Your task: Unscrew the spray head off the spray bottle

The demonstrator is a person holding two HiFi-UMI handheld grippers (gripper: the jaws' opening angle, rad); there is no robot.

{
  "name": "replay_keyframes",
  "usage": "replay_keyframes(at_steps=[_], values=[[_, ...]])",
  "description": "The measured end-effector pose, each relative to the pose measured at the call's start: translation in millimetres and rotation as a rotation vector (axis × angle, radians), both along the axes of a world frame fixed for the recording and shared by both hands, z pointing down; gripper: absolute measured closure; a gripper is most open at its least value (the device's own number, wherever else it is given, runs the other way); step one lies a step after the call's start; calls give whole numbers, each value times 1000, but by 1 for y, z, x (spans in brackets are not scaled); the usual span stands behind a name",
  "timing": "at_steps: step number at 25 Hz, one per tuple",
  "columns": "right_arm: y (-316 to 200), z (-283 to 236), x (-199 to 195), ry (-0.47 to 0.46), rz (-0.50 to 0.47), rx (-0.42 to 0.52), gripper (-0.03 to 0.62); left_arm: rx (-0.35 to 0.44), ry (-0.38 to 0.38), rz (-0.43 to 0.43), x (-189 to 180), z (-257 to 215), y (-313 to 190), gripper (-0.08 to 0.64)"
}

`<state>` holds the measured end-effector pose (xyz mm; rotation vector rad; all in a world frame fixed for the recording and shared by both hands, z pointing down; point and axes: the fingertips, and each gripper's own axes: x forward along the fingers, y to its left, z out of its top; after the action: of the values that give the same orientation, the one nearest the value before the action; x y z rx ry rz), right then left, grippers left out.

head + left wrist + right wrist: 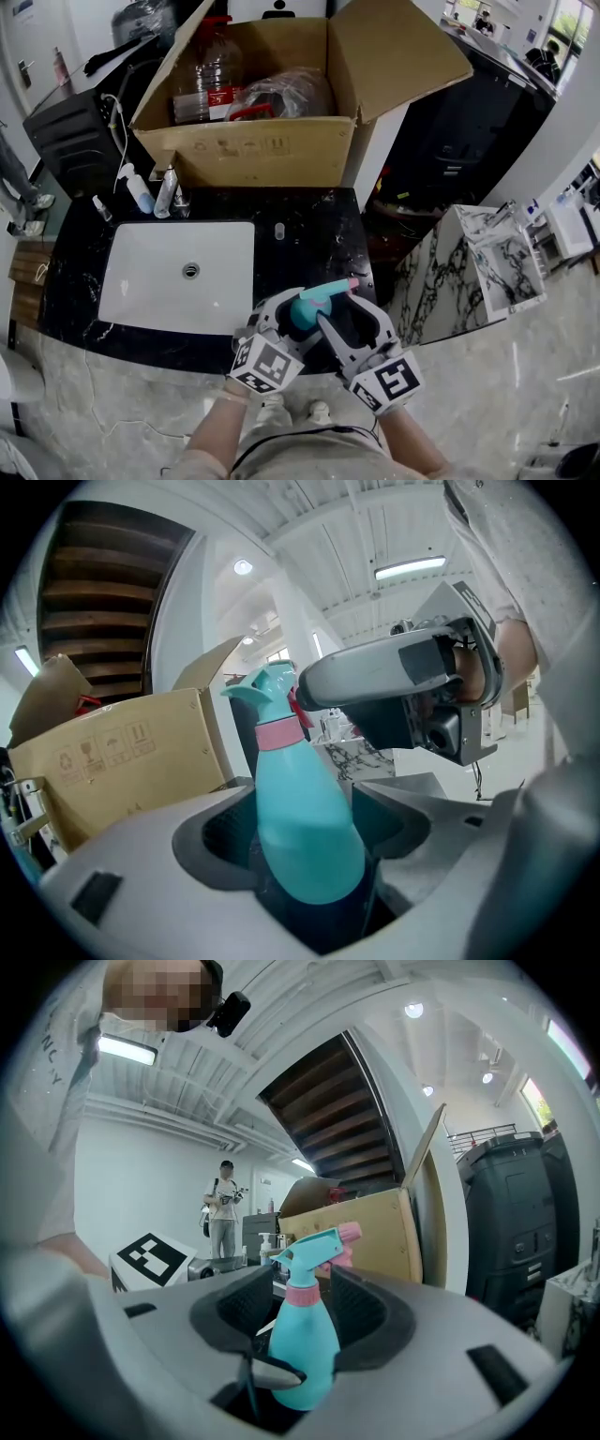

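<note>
Two grippers meet nearly level over the black counter (319,234) edge: left gripper (305,808) clamped on the teal spray bottle (312,314), right gripper (305,1321) jaws apart around its neck, spray head (317,1241) attached.

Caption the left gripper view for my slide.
Left tool holds a teal spray bottle upright by its body, the right tool beside its spray head, a cardboard box behind.

The spray bottle (307,827) has its base hidden inside the left claw (305,846).
</note>
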<state>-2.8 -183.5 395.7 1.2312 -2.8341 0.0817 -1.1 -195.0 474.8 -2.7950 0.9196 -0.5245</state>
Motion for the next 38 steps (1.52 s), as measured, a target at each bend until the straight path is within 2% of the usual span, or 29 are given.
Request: replay_keyframes(at_steps=[3, 7, 11, 13, 16, 23, 27, 31, 38], values=[[0, 0, -2, 11, -6, 5, 399, -12, -6, -6, 0, 0, 1, 241], [0, -1, -6, 20, -29, 6, 355, -17, -15, -6, 2, -1, 2, 242], [-3, -7, -8, -82, -57, -68, 295, -10, -16, 5, 13, -1, 9, 243], [-4, -8, -8, -88, -72, -85, 287, -14, -8, -7, 14, -1, 9, 244], [-5, -6, -6, -39, -71, -83, 319, -17, -15, -5, 14, -1, 9, 244], [-9, -4, -9, 35, 16, -83, 302, -19, -31, -47, 14, -1, 8, 242], [-6, -2, -9, 34, -18, -118, 314, -26, -29, -50, 13, 0, 8, 242], [2, -2, 0, 28, -53, -134, 364, -31, -21, -42, 13, 0, 9, 244], [1, -1, 33, -5, 8, -138, 427, -36, -15, -30, 12, -1, 9, 245]])
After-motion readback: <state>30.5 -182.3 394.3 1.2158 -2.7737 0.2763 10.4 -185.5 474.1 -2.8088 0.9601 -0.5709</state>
